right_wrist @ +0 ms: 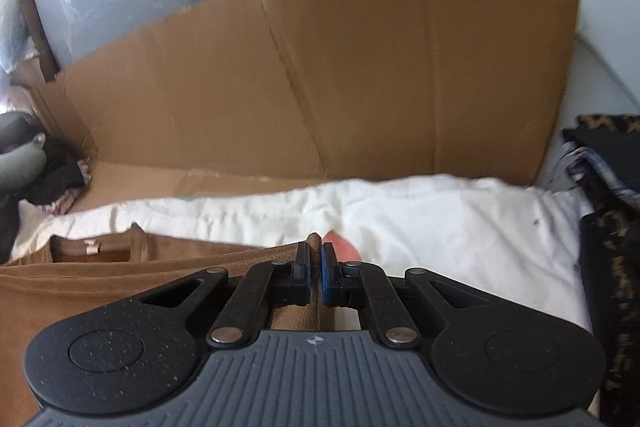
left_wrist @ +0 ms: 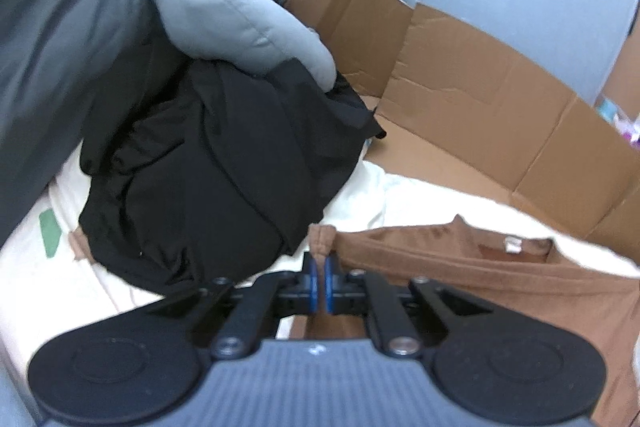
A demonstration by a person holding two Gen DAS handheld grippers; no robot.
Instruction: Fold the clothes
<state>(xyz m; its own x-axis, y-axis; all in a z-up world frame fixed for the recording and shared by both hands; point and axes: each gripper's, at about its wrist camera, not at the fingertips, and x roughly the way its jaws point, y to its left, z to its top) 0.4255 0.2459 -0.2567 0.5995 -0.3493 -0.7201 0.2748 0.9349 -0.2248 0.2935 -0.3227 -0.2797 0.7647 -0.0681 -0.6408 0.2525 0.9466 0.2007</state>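
A brown shirt (left_wrist: 500,279) lies across a cream sheet (left_wrist: 400,203), its neck opening and white label facing up. My left gripper (left_wrist: 320,261) is shut on one corner of the brown shirt, which bunches just above the blue pads. In the right wrist view the same brown shirt (right_wrist: 112,267) stretches leftward, and my right gripper (right_wrist: 316,251) is shut on its other corner, a small tip of fabric poking out above the pads. The held edge runs taut between both grippers, a little off the sheet.
A heap of black clothes (left_wrist: 208,163) with a grey garment (left_wrist: 240,15) on top sits left of the shirt. Flattened cardboard (right_wrist: 320,83) stands behind the cream sheet (right_wrist: 440,219). A dark patterned pile (right_wrist: 612,227) lies at the right edge.
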